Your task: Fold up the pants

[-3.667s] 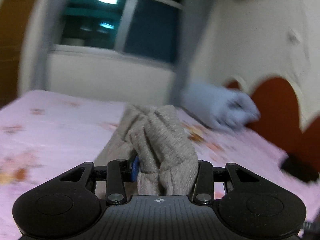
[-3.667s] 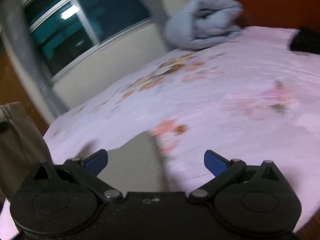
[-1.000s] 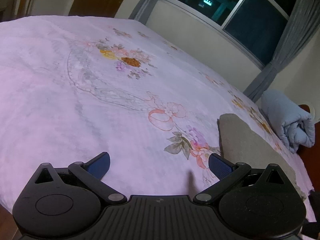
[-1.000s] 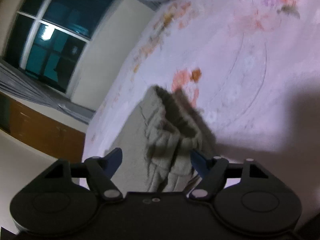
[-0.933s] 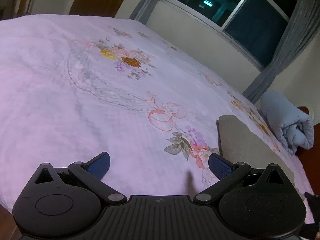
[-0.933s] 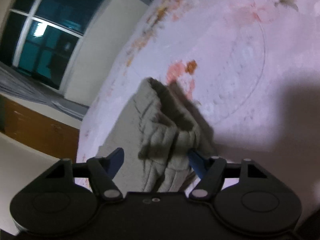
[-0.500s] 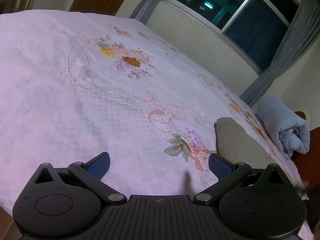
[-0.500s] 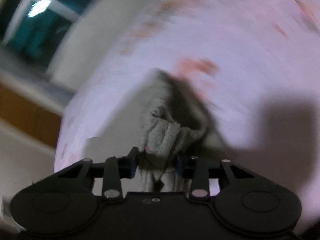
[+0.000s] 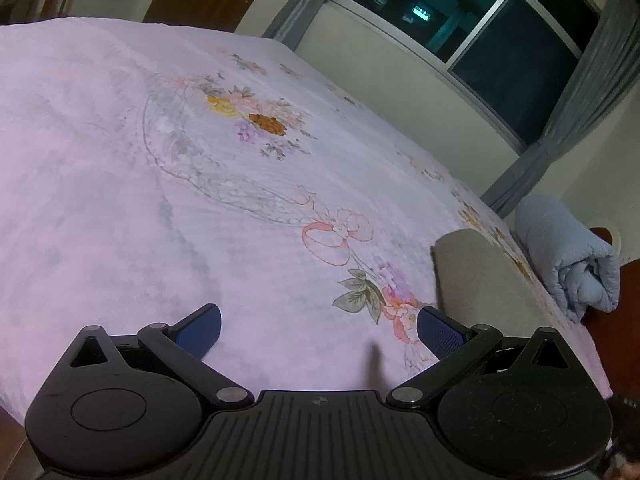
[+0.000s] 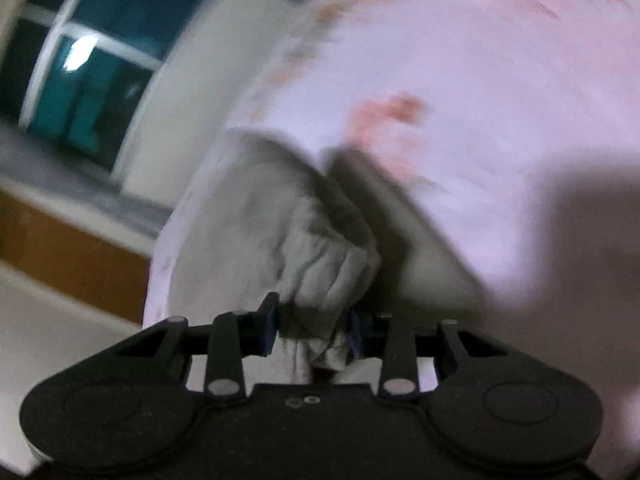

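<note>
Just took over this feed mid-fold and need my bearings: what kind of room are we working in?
Most likely a bedroom. The grey pants lie on a wide bed with a pink floral bedspread, a rolled light-blue quilt sits at its far end, and a curtained window is dark outside.

No readable words, numbers or brand names anywhere. Only a tiny round emblem stamped on the ribbed housing just behind the open left gripper, too small to make out. Glowing signs beyond the window far ahead, too blurred to read.
</note>
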Motion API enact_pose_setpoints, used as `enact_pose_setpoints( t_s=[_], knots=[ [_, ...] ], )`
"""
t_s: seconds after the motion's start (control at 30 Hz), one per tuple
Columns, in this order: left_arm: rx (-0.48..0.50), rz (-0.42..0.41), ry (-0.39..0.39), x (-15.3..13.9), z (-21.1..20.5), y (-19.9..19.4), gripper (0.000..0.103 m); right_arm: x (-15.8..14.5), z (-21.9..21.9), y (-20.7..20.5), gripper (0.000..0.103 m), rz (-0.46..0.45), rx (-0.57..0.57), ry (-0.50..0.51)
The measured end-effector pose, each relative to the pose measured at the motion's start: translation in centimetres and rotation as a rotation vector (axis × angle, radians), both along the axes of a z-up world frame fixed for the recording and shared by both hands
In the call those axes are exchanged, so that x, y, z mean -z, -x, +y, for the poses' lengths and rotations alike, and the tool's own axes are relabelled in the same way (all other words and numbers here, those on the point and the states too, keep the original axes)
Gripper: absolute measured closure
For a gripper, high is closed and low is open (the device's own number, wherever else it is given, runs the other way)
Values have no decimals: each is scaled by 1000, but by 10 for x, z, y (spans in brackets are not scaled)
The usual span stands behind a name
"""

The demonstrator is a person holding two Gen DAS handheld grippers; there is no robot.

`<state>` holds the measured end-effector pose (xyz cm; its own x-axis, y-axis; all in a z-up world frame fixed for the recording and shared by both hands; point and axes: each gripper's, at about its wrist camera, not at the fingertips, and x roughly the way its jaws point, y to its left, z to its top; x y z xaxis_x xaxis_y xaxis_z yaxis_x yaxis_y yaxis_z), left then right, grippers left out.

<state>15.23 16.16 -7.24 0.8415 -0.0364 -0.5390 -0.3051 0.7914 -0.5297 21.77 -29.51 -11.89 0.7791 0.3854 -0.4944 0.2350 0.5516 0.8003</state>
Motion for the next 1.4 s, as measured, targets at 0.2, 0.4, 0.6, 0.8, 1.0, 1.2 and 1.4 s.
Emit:
enact_pose_setpoints(
  t_s=[0.2,0.4,0.6,0.8,1.0,1.2,1.4],
  knots=[
    [12,20,-31,-2,-4,-6,0,-45,3,3,76,-111,-19,-38],
    [11,7,-20,-2,-3,-3,0,-71,14,7,75,-152,-42,-171],
    [15,8,-15,-2,-2,-2,0,-14,-13,-5,75,-16,145,-273],
    [21,0,-15,-2,-2,0,0,3,-27,-31,53,17,50,-128],
    [20,7,-20,-2,-4,-2,0,-12,-27,-6,24,-72,-15,-24],
    [36,16,-42,-4,-10,-4,0,2,-3,-22,24,-81,-128,-24],
    [38,19,-41,-4,-10,-4,0,-5,23,-43,87,-17,-253,-73]
  ],
)
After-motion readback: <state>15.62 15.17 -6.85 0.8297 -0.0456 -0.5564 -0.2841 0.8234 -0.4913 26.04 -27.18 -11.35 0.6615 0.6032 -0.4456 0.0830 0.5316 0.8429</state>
